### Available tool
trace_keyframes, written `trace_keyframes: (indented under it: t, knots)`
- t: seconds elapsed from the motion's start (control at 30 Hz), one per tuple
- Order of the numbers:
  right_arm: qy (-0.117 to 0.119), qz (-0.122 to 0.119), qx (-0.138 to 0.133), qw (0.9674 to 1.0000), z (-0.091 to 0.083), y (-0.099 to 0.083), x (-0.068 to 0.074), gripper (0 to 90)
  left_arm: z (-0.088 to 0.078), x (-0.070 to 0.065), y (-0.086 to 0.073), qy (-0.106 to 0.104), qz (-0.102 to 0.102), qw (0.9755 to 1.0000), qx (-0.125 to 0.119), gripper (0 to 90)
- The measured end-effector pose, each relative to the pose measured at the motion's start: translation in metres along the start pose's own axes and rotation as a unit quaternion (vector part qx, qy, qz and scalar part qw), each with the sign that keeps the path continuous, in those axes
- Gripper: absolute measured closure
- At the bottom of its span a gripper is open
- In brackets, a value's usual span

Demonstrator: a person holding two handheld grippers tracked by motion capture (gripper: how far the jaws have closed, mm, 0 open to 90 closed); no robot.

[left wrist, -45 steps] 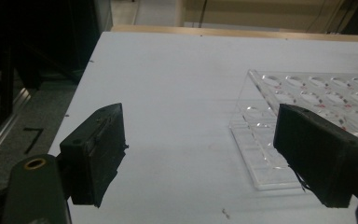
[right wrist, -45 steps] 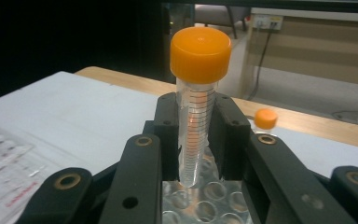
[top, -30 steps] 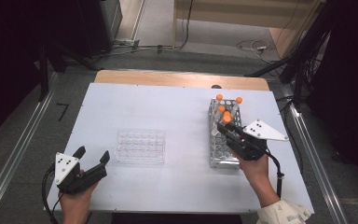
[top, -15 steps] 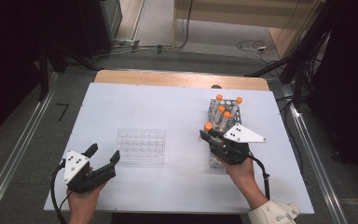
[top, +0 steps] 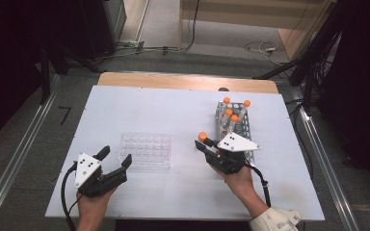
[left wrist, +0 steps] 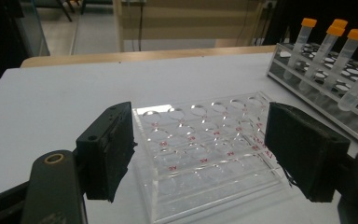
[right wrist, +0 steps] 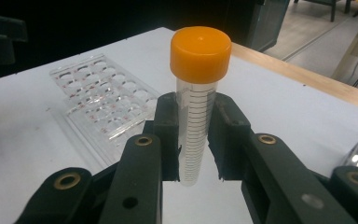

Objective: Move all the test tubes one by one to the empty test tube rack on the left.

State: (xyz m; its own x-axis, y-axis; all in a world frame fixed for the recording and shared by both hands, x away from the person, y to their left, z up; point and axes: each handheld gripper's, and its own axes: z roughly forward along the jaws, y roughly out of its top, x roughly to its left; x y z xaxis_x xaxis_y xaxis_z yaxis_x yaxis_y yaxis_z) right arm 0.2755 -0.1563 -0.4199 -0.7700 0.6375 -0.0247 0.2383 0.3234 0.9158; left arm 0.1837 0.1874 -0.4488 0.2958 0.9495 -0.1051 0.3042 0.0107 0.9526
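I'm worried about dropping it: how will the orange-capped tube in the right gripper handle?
The orange-capped tube looks like smooth clear plastic, so it may slip in the right gripper. It appears empty, so probably light. Round and narrow, it would likely tip or roll if stood on the table.

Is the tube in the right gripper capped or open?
Capped: an orange screw cap sits on the tube clamped in the right gripper.

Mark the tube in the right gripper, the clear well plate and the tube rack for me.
tube (right wrist: 196, 126): right gripper view, on its clear graduated barrel between the jaws.
well plate (top: 145, 150): high view, on the middle of its top face.
tube rack (top: 243, 126): high view, on its perforated top beside the standing tubes.
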Motion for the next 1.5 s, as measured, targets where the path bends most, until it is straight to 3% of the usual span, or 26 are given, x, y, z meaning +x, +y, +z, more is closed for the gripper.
trace_keyframes:
  t: [0.33, 0.7, 0.97, 1.37, 1.5]
  knots:
    - [0.025, -0.009, 0.019, 0.9995, 0.011, -0.006, 0.014, 71.8, 0.012, -0.015, 0.007, -0.029, 0.008, 0.9995, -0.003, 27.1]
    - [0.056, -0.013, 0.033, 0.9978, 0.019, -0.009, 0.029, 71.8, 0.021, -0.029, 0.014, -0.070, 0.009, 0.9974, -0.012, 29.3]
    - [0.078, -0.023, 0.045, 0.9956, 0.030, -0.011, 0.043, 71.8, 0.026, -0.040, 0.019, -0.114, 0.013, 0.9933, -0.014, 34.2]
    - [0.095, -0.030, 0.055, 0.9935, 0.039, -0.013, 0.055, 71.9, 0.034, -0.054, 0.018, -0.156, 0.022, 0.9875, -0.010, 39.0]
    - [0.101, -0.032, 0.058, 0.9927, 0.041, -0.013, 0.058, 71.8, 0.036, -0.061, 0.017, -0.173, 0.029, 0.9844, -0.005, 40.2]
